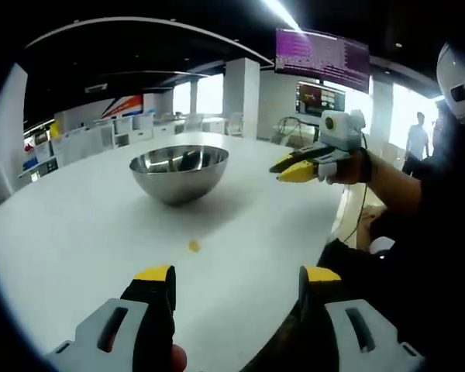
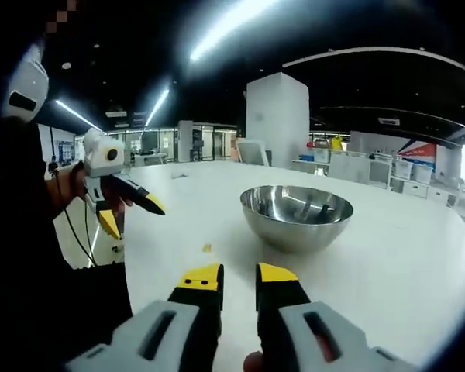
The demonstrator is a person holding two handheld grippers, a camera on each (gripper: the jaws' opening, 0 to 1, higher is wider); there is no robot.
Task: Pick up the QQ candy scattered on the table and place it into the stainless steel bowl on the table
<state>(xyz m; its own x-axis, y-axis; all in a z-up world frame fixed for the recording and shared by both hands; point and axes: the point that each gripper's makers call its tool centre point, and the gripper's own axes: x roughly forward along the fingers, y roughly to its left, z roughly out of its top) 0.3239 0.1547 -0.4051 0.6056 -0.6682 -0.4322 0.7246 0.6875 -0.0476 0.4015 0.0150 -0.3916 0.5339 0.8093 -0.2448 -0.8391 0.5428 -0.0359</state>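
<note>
Left gripper view: left gripper (image 1: 236, 277) low at near edge, yellow-tipped jaws spread wide, nothing between them. One small yellow QQ candy (image 1: 194, 246) lying on white table (image 1: 77, 232), just beyond the jaw tips, slightly left of the gap, apart from both. Stainless steel bowl (image 1: 179, 172) upright farther back, past the candy, well apart from it; inside of bowl too reflective to tell contents. Right gripper (image 1: 298, 167) coming in from the right, held by a hand (image 1: 349, 167) above table edge, level with the bowl, tips pointing toward bowl, jaws close together, nothing seen in them.

Right gripper view: right gripper (image 2: 239, 277) at near edge, jaws narrow with a slim gap, empty. QQ candy (image 2: 208, 248) on table (image 2: 387, 263) just ahead of left jaw tip, not touching. Bowl (image 2: 297, 215) farther and to the right. Left gripper (image 2: 132, 213) at left, jaws splayed wide, one tip toward table, one hanging down.
</note>
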